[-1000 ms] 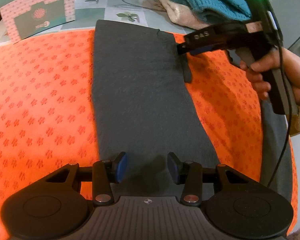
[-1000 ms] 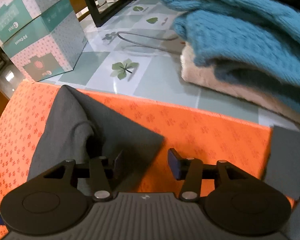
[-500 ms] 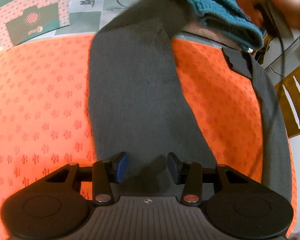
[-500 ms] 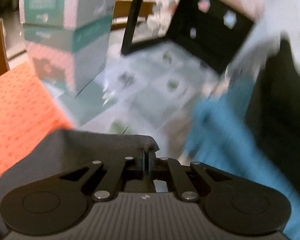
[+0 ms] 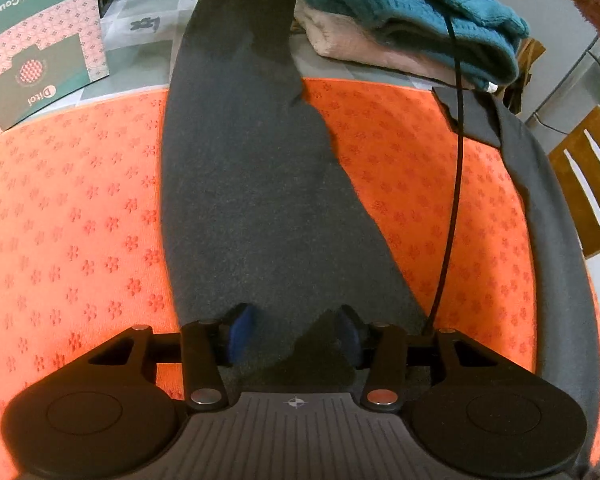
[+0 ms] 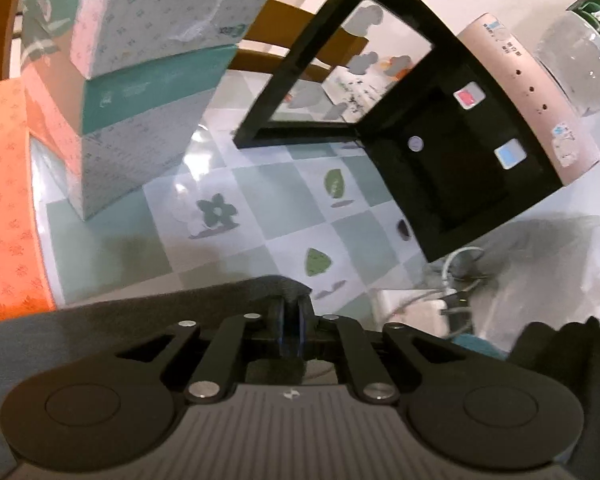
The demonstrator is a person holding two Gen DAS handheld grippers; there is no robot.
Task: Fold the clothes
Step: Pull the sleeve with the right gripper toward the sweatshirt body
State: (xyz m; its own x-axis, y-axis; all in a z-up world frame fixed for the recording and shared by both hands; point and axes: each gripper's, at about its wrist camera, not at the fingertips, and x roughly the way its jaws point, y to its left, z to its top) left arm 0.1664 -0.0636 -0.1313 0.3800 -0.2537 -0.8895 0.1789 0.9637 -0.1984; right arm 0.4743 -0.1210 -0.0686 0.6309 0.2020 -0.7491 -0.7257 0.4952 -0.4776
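Bench is wearing two layers: a glossy checked cloth in pale green and white with leaf and flower prints, and over the near part an orange towel-like mat with a small red flower pattern.

The long dark grey fleece garment is lying lengthwise down the middle of the mat, its near end under the left tool and its far end lifting off the bench toward the top of the left view. A second dark grey strip is running along the mat's right edge.

Left tool: jaws are opening, blue pads standing apart on either side of the garment's near end, not pressing it.

Right tool: clenched on the garment's far edge, a fold of grey fabric pinched between the pads and draping off to the left; jaws are just starting to open but fabric is sitting between them.

Around the bench:
- stacked teal and pink patterned tissue boxes standing at far left
- black-framed stand with a glass panel beyond them
- pile of folded knitwear, teal sweater on a beige one, at far right
- white charger with cables lying on the checked cloth
- thin black cable hanging across the right side of the left view
- wooden chair beside the bench, right edge
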